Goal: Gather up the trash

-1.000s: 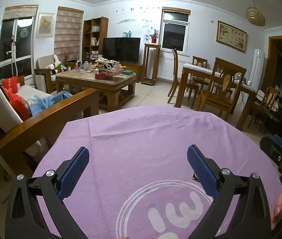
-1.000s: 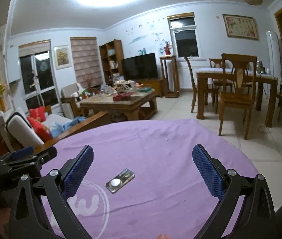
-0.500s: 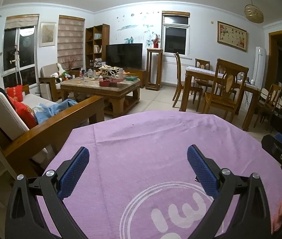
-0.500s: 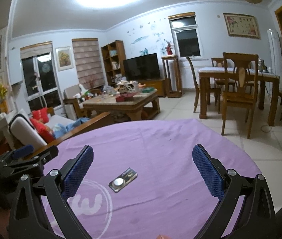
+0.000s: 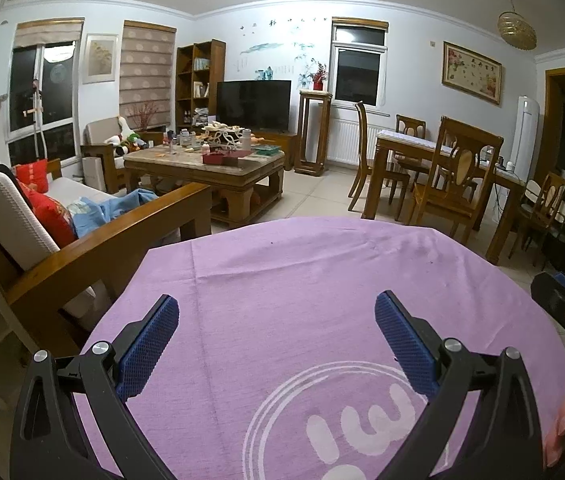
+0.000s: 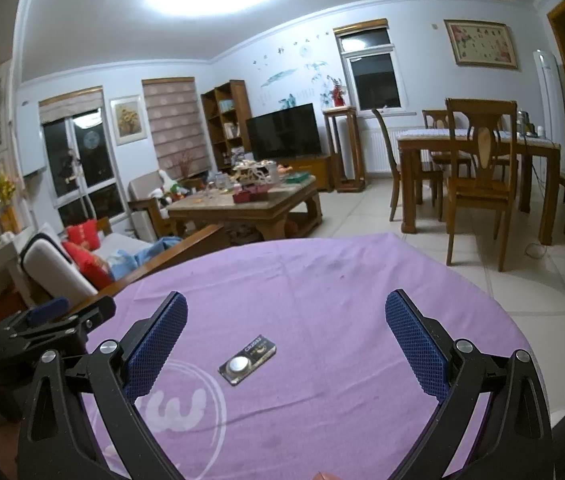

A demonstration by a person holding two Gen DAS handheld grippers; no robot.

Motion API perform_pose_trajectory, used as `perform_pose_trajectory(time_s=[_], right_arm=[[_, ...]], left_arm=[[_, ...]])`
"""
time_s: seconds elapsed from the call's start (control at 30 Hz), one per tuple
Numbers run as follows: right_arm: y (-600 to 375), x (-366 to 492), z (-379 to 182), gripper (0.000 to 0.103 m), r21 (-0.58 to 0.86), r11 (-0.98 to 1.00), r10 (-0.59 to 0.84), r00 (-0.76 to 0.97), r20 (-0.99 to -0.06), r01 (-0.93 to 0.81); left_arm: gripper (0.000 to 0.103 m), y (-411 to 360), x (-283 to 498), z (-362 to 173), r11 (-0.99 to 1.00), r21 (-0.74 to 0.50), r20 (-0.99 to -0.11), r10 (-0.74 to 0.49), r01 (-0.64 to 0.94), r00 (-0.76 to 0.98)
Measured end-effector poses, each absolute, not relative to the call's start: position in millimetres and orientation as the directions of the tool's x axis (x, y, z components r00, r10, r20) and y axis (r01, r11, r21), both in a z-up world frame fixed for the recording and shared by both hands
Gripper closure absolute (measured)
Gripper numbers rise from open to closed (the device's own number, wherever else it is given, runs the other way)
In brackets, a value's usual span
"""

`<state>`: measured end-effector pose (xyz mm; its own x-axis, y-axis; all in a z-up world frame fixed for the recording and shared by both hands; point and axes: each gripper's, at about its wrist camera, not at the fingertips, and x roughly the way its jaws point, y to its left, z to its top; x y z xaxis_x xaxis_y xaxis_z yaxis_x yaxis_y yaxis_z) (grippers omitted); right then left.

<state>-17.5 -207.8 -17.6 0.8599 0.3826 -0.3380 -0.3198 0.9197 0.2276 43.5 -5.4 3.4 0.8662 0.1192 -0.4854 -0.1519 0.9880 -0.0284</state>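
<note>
In the right wrist view, the right gripper hangs over the purple cloth of the table, its jaws spread wide and holding nothing. Between the two blue pads, a little nearer to the left one, lies the only piece of trash I can find: a small battery card, a dark flat strip with one silver coin cell at its near end and some print at its far end. It rests flat on the cloth, just beside the white ring logo.

I judge the card to be very light, thin and fairly stiff, with a smooth, perhaps slippery face. Because it lies so flat, the pads can hardly get under it. A better hold would probably be across its two long edges, near the middle, with the pads pressed down into the soft cloth; the raised coin cell may also give some grip. A hard squeeze could bend the card or make it jump away.

Its long axis runs diagonally, from near-left to far-right, so the jaws would need to turn somewhat to close across the narrow width.

In the left wrist view, the left gripper is also wide open and empty above the same cloth; the card does not show there.

Farther away stand a wooden sofa, a coffee table and a dining table.
</note>
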Motion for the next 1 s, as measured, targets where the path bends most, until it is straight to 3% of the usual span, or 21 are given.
perform_pose_trajectory(time_s=[1.0], right_arm=[[-204.1, -19.7, -18.2, 0.005, 0.241, 0.919, 0.382, 0.861, -0.337, -0.313]], left_arm=[[0.005, -5.5, 40.6, 4.7, 0.986, -0.017, -0.485, 0.139, -0.168, 0.864]])
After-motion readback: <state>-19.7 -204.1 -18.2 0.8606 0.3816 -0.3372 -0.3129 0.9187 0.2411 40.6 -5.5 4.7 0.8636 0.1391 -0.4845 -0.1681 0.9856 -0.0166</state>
